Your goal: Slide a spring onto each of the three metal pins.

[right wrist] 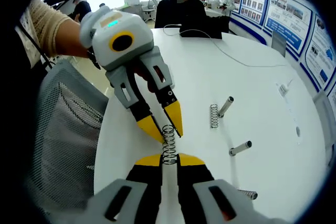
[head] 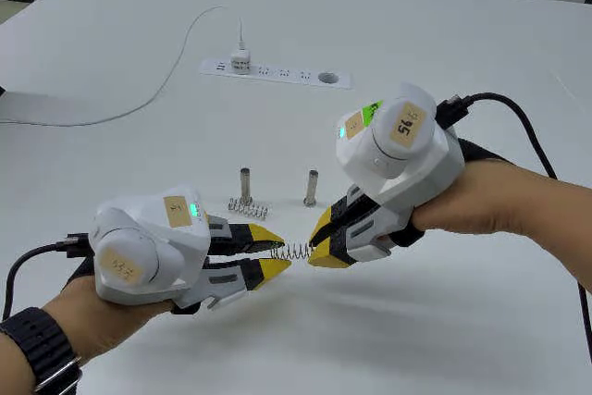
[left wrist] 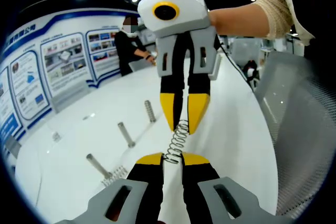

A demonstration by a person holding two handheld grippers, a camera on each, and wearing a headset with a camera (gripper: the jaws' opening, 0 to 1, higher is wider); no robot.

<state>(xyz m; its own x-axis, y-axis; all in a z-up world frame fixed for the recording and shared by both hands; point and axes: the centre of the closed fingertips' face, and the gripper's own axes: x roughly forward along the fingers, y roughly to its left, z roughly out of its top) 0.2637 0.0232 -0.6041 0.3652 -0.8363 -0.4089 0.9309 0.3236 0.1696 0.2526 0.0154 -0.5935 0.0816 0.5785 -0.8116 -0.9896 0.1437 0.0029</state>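
Pinching a small coiled steel spring (head: pixel 296 251) at either end with the yellow-tipped left gripper (head: pixel 283 253) and right gripper (head: pixel 314 252). Holding it just above the white table (head: pixel 416 321), before two upright grey metal pins (head: pixel 245 182)

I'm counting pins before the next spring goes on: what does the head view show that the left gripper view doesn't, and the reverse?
Head view adds the white power strip with a white charger plugged in. Left gripper view adds a third upright metal pin, farthest away, which looks coiled as if already carrying a spring, plus blue wall posters and a standing person. Both share the small steel coil spring gripped between the left claw and right claw, a bare metal pin with loose springs beside it, and a second bare pin.
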